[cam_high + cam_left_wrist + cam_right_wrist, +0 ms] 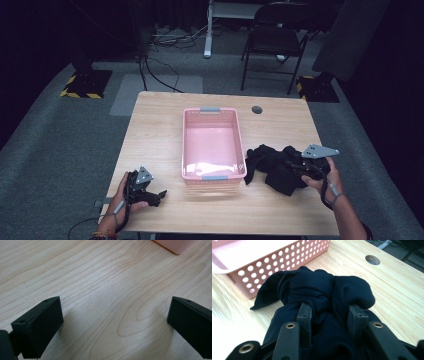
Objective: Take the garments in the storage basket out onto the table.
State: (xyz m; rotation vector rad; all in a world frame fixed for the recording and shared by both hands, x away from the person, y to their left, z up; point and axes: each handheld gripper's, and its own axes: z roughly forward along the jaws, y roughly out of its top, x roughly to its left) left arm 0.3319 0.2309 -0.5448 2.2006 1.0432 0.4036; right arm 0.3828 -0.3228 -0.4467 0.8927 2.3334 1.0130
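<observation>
Tabletop [165, 125], black cloth [277, 167] bunched, axisless

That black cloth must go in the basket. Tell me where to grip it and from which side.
Grip the raised bunched fold at the middle of the black cloth, coming from the near side, where the right gripper is already shut on it. The flat edges offer little to pinch.

We find no readable text, no label, brand or number on the pink basket [212, 114], none on the black cloth [280, 167] right of that basket, none on the table [165, 125], only yellow-black hazard stripes [80, 92] on the floor beyond the basket
</observation>
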